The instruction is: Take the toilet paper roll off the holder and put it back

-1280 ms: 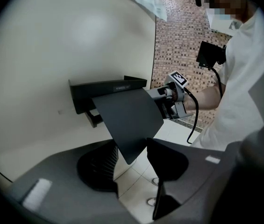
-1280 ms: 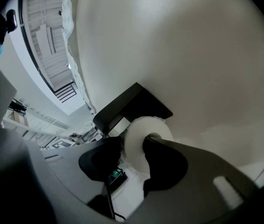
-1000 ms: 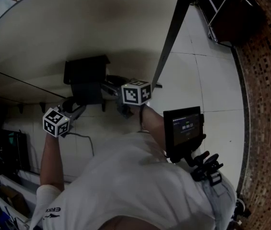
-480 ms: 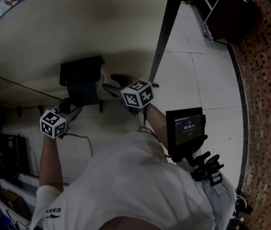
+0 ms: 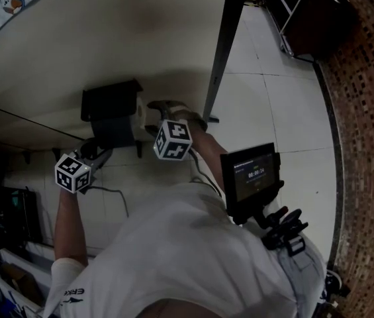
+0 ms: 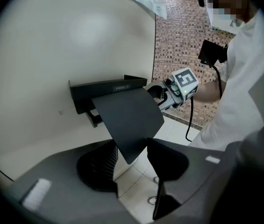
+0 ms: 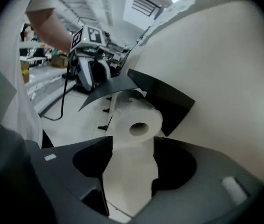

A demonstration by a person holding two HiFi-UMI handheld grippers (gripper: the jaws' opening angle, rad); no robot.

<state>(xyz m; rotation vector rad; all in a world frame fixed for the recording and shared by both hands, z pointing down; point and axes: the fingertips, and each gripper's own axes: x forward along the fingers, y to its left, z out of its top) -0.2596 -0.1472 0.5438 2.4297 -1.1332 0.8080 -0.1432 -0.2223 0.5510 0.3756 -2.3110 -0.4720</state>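
A black wall holder carries the white toilet paper roll under its lifted lid flap. My left gripper is below the holder and is shut on the flap's lower corner, keeping it raised; the head view shows this gripper at the holder's lower left. My right gripper faces the roll's end and its jaws have just been opening. The roll sits just beyond the fingertips, and only its loose hanging sheet lies between them, unpressed. In the head view the right gripper is at the holder's right side.
The holder is fixed to a cream wall. A dark post rises right of it from the pale tiled floor. A brick-patterned wall runs along the right. A phone is clipped at the person's chest.
The right gripper has rolled about its own axis and dropped slightly, so its marker cube moved left and down. Its jaws have spread. The left gripper and the lifted flap stayed put.
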